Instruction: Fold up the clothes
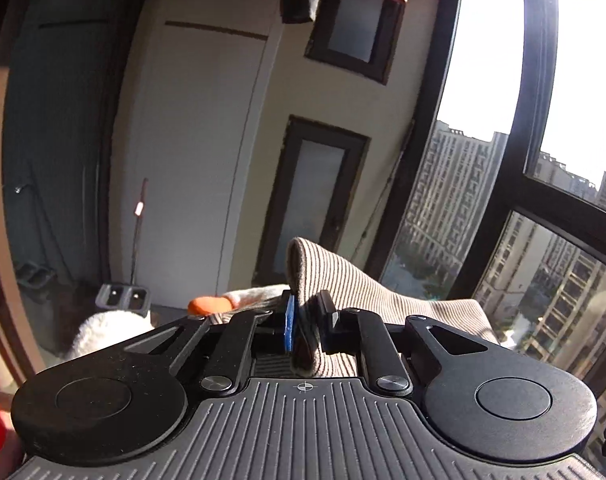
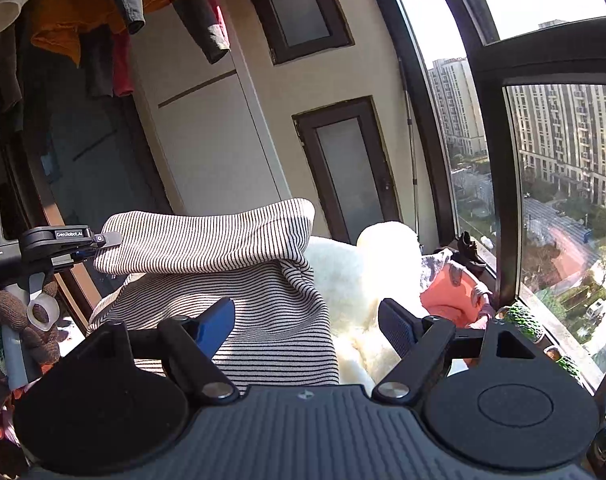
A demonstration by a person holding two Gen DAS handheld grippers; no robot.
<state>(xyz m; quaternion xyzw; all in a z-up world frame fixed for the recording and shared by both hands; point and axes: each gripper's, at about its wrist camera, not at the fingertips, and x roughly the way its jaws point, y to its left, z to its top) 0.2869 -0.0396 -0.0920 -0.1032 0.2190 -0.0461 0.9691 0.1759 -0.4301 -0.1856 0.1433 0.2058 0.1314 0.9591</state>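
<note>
Striped garment (image 2: 231, 264): we see a cream top with thin dark stripes, lifted and draped in front of both grippers, its upper edge folded over into a thick roll; in the left wrist view a fold of it (image 1: 343, 280) rises between the jaws.
Left gripper (image 1: 306, 320): we see its jaws closed on a fold of the striped garment, the blue pad pressed against the cloth; in the right wrist view it (image 2: 103, 240) pinches the garment's left end at the edge of the roll.
Gloved hand (image 2: 35, 320): at far left of the right wrist view, we see a brown knitted glove around the left gripper's handle.
Right gripper (image 2: 307, 328): its jaws stand wide apart, and the lower striped cloth lies between them, by the left blue pad; the pads press on nothing.
White fluffy item (image 2: 367, 272): we see it just behind and to the right of the striped garment, bright in the sun.
Orange-pink garment (image 2: 451, 296): it lies right of the white fluffy item, near the window (image 2: 555, 184).
Hanging clothes (image 2: 87, 12): above, at upper left, we see several garments hanging.
</note>
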